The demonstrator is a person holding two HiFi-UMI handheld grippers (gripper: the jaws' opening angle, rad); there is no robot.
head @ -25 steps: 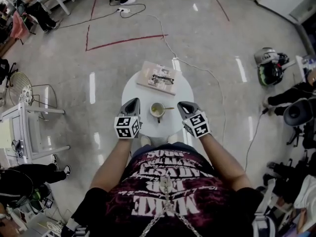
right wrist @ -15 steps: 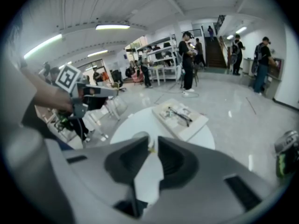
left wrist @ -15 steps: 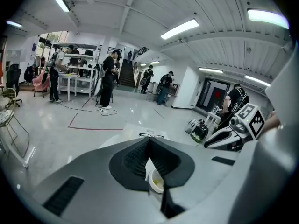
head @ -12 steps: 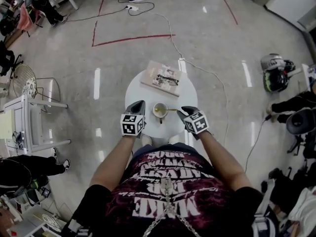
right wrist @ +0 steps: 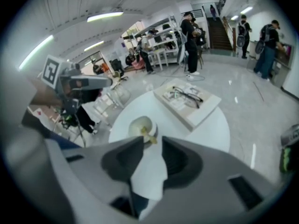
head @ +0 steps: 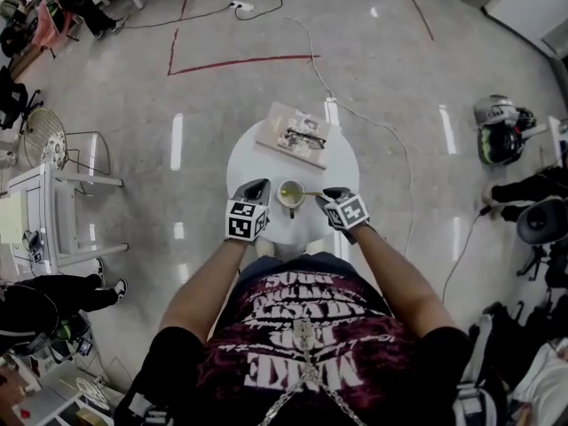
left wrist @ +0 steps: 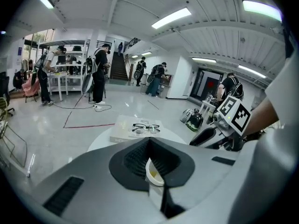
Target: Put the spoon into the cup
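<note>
A small white cup (head: 290,193) stands on the round white table (head: 342,171), close to its near edge. The spoon (head: 311,193) lies in the cup, its yellowish handle sticking out to the right over the rim. My left gripper (head: 259,187) sits just left of the cup with its tips together; the cup's rim (left wrist: 153,171) shows through the gap behind them. My right gripper (head: 330,193) is just right of the handle's end. Its jaws are opening, with only bare table showing between them. The cup (right wrist: 140,125) and spoon (right wrist: 150,138) lie just beyond its tips.
A book with a pair of glasses (head: 297,136) lies at the table's far side. A cable (head: 355,114) runs across the glossy floor. A white cart (head: 44,211) stands at the left, and bags and a helmet (head: 497,127) at the right. People stand at benches farther off.
Both grippers have sunk toward the table and drawn closer to the cup on either side. The spoon has stayed in the cup throughout.
</note>
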